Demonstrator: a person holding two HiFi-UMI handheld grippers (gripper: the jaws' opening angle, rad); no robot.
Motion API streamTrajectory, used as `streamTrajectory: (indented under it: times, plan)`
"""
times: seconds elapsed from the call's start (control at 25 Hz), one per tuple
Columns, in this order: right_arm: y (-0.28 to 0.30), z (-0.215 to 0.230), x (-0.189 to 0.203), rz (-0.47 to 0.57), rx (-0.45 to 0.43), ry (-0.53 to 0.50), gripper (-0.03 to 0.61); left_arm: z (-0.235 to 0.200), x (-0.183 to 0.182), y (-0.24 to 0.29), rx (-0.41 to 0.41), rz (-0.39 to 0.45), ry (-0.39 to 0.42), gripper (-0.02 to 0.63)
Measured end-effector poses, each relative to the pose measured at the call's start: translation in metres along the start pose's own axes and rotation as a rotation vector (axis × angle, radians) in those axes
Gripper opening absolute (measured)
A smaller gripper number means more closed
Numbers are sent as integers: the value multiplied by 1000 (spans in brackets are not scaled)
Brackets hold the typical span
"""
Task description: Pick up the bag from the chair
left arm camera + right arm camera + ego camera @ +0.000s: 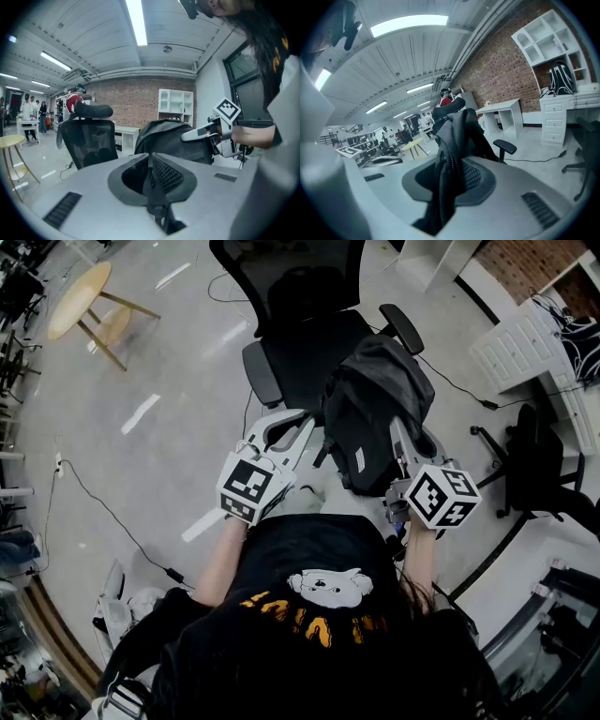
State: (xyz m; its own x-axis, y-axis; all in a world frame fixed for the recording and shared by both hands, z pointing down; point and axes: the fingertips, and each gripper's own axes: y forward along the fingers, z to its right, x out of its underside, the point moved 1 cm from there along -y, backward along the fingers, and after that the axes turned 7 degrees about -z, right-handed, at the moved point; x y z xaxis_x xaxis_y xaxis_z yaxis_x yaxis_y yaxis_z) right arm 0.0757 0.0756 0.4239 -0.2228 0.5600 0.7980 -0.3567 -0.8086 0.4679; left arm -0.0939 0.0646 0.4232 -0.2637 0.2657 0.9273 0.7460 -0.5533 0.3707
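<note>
Black bag (375, 409) hangs btw both grippers at front of office chair (300, 343) — L gripper (305, 432) clamped on a thin strap (151, 187), R gripper (403, 442) clenched on bag fabric — seat contact unclear

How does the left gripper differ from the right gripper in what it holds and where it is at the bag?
The left gripper is shut on a thin flat strap; the right gripper is shut on a thick padded strap with mesh. In the head view, the left gripper is at the left side of the bag and the right gripper at its right side. Both have their jaws together on a black strap.
</note>
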Motion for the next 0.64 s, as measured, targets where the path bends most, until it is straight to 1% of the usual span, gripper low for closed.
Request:
streamTrajectory:
  times: [0.24, 0.64]
  plan:
    - [6, -4, 0, -11, -5, -15, 55, -2, 3, -7, -8, 0, 1, 21]
    - [26, -9, -2, -63, -12, -59, 55, -11, 6, -12, -19, -2, -6, 20]
